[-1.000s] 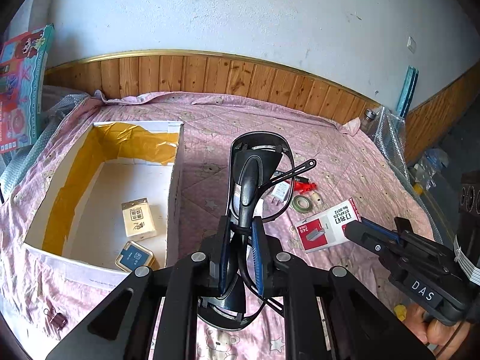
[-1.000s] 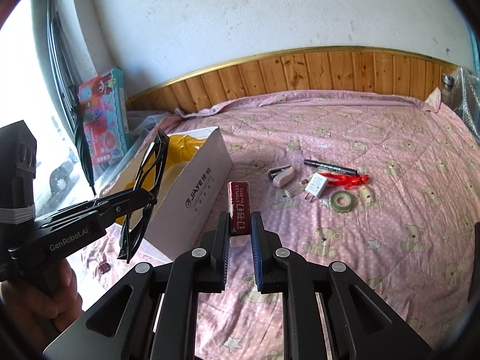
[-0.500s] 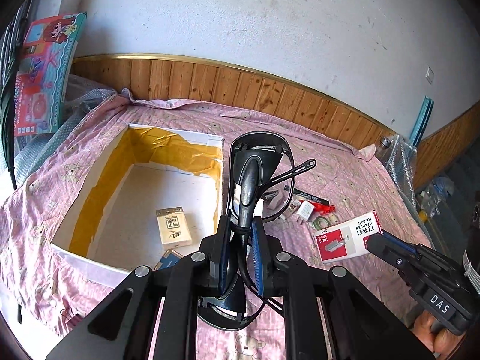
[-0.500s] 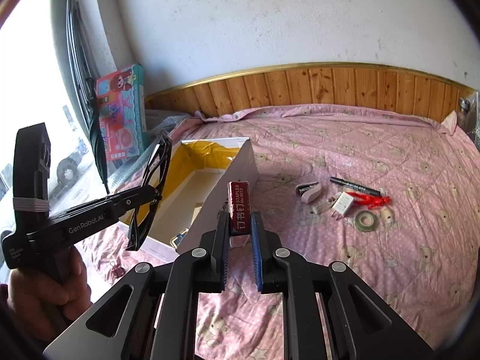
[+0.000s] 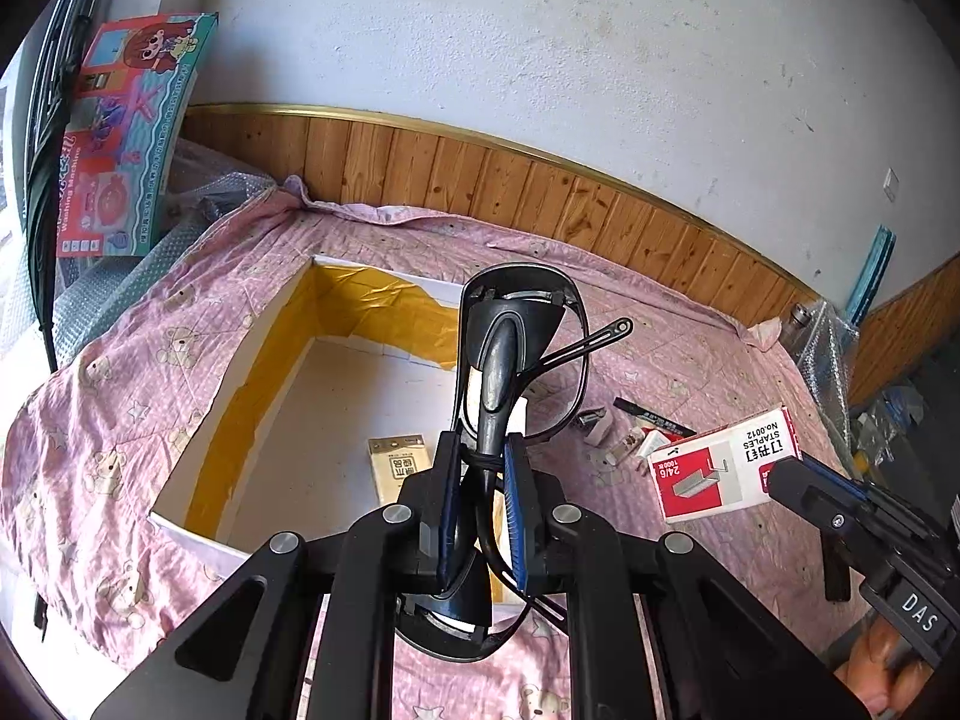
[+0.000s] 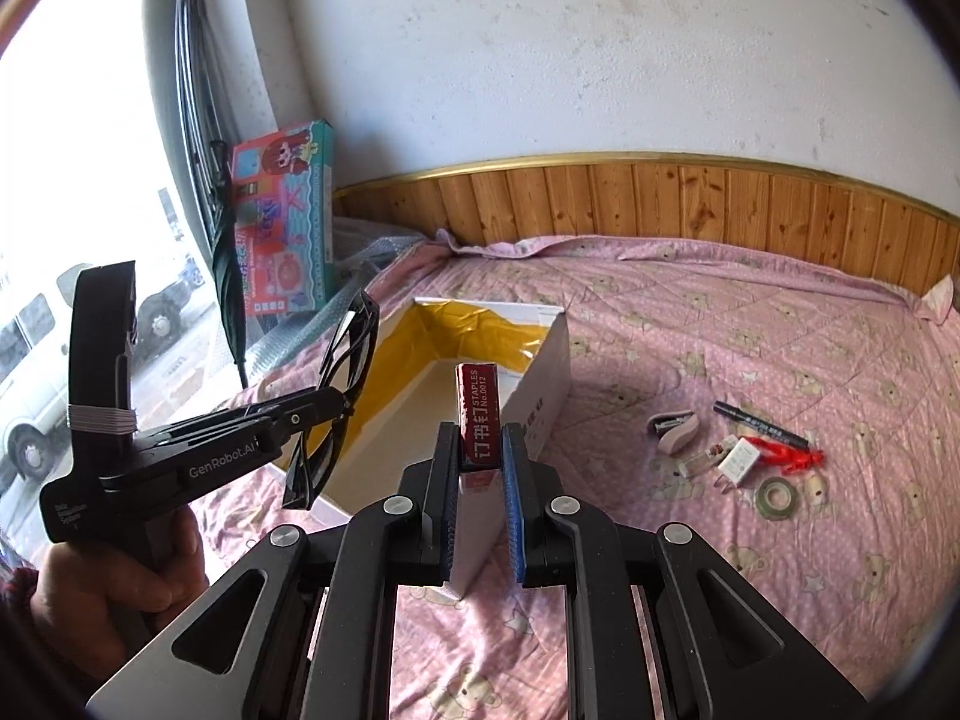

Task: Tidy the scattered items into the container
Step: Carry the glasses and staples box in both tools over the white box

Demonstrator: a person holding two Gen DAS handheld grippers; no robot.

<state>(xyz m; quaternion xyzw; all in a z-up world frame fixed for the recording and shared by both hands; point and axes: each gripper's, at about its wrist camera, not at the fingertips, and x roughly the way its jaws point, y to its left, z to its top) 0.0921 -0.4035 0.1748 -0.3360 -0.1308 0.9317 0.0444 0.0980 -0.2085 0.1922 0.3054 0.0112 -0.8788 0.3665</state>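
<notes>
Sunglasses [image 5: 516,360] are pinched at the folded temples by the left gripper [image 5: 485,468], its jaws closed on them, and they hang in the air over the near right part of the open white box [image 5: 240,372]. From the right wrist view the same sunglasses [image 6: 336,408] sit above the box's near left rim [image 6: 384,420], clear of its walls. The box [image 6: 549,372] lies on the pink bedspread [image 6: 750,336], with yellow lining along its far and left inner walls, and a small tan packet [image 5: 399,468] lies flat on its floor near the right wall; much of the floor to the left and far side of the packet is bare.

A staple box [image 6: 478,414] is clamped upright between the closed jaws of the right gripper [image 6: 480,456], held in the air just to the right of the white box's right wall. In the left wrist view the staple box [image 5: 720,468] is well apart from the sunglasses.

On the bedspread to the right of the box lie a small stapler [image 6: 675,429], a black marker [image 6: 759,423], a white plug [image 6: 741,461], a red clip [image 6: 792,455] and a tape roll [image 6: 777,495], close together, with open cloth all round them. A toy carton [image 6: 285,222] leans at the far left beside the bed.
</notes>
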